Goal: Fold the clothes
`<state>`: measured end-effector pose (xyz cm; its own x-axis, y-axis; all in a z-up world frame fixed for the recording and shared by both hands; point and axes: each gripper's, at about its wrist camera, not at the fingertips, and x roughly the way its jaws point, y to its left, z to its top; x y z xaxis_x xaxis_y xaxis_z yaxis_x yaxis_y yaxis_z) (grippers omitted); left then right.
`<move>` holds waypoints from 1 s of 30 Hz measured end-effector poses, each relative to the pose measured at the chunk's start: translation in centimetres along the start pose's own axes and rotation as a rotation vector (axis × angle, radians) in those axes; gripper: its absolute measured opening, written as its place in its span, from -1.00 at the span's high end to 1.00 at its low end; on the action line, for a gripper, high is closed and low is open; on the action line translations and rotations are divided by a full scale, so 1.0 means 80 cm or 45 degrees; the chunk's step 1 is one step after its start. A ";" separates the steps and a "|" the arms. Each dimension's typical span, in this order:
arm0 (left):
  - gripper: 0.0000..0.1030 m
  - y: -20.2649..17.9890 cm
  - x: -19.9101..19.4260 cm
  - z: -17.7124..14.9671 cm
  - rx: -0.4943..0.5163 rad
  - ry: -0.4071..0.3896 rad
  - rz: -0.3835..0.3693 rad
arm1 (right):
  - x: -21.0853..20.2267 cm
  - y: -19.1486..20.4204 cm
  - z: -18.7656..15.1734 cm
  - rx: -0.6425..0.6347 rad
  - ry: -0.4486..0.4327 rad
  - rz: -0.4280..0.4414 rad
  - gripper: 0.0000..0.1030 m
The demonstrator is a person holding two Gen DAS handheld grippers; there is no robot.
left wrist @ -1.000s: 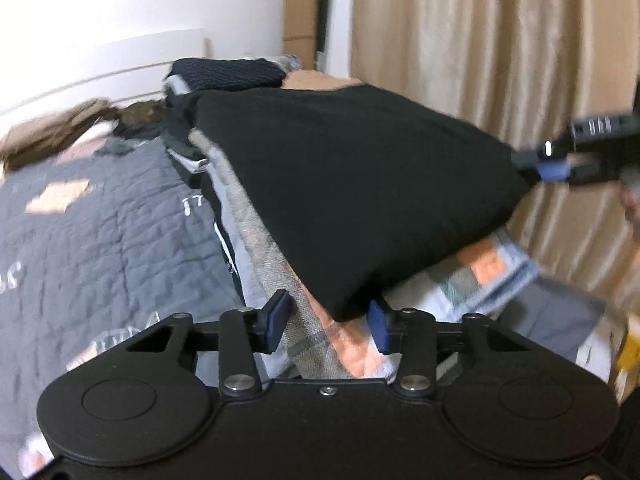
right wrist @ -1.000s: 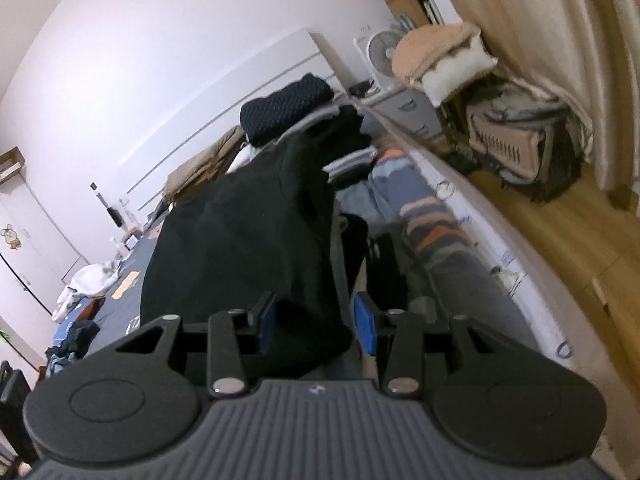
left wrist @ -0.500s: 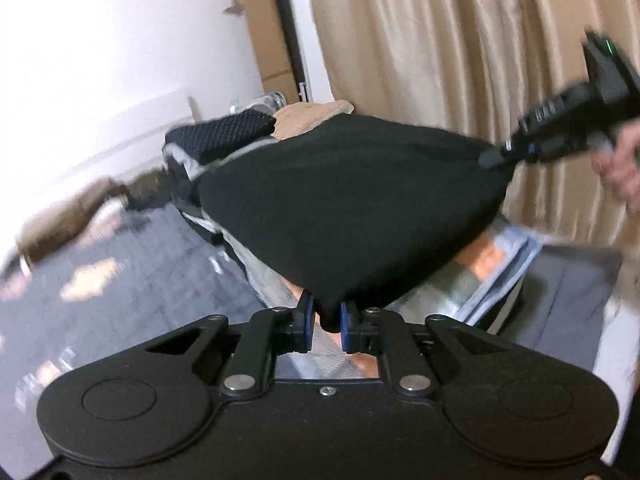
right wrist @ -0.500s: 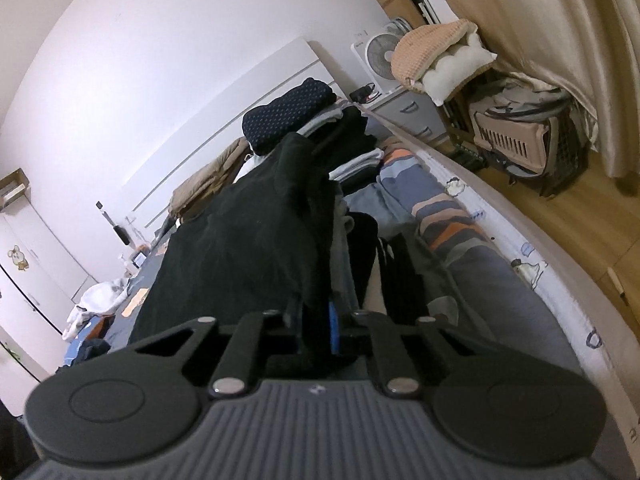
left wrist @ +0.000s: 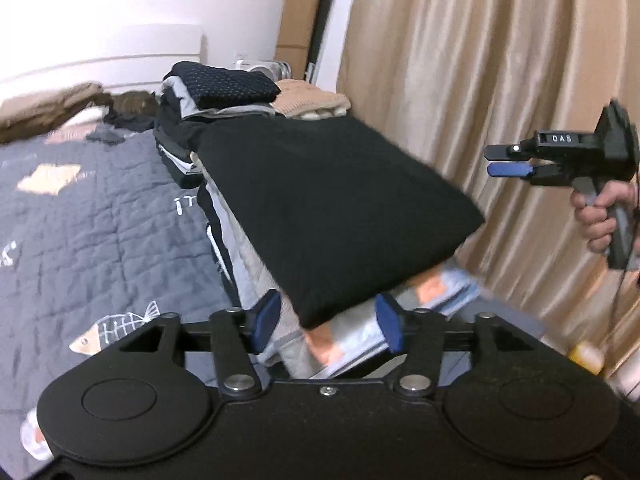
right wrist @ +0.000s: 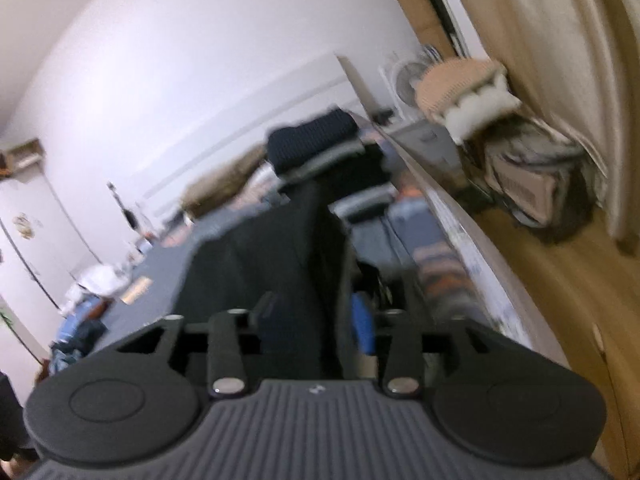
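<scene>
Bed (left wrist: pixel 100 216) background: folded black garment (left wrist: pixel 332 216) tops clothes pile, near corner between open left gripper (left wrist: pixel 326 326) fingers; right gripper (left wrist: pixel 506 160), barely parted, empty, well right.

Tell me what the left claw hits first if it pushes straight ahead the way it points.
Most likely the near corner of the folded black garment: it lies between the open fingers of the left claw, atop the clothes stack. Depth is uncertain.
</scene>
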<state>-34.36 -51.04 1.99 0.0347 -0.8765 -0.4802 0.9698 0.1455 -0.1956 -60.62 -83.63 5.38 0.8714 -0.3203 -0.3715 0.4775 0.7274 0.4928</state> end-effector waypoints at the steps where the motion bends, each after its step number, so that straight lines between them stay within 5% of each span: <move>1: -0.07 -0.001 -0.003 0.004 -0.006 -0.016 -0.002 | 0.005 0.003 0.012 0.003 0.003 0.059 -0.04; 8: -0.20 -0.011 -0.012 0.011 -0.032 -0.061 -0.013 | 0.111 0.009 0.079 0.025 0.260 0.349 -0.11; 15: -0.21 -0.018 0.003 0.011 -0.003 -0.055 -0.028 | 0.199 -0.014 0.096 0.161 0.345 0.442 -0.11; 30: -0.23 0.002 0.003 0.000 -0.068 -0.060 0.038 | 0.325 -0.086 0.099 0.337 0.401 0.337 -0.10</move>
<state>-34.17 -51.21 1.84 0.0757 -0.8917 -0.4462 0.9541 0.1948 -0.2275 -40.39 -101.76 -1.43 0.9101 0.0837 -0.4059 0.2915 0.5669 0.7705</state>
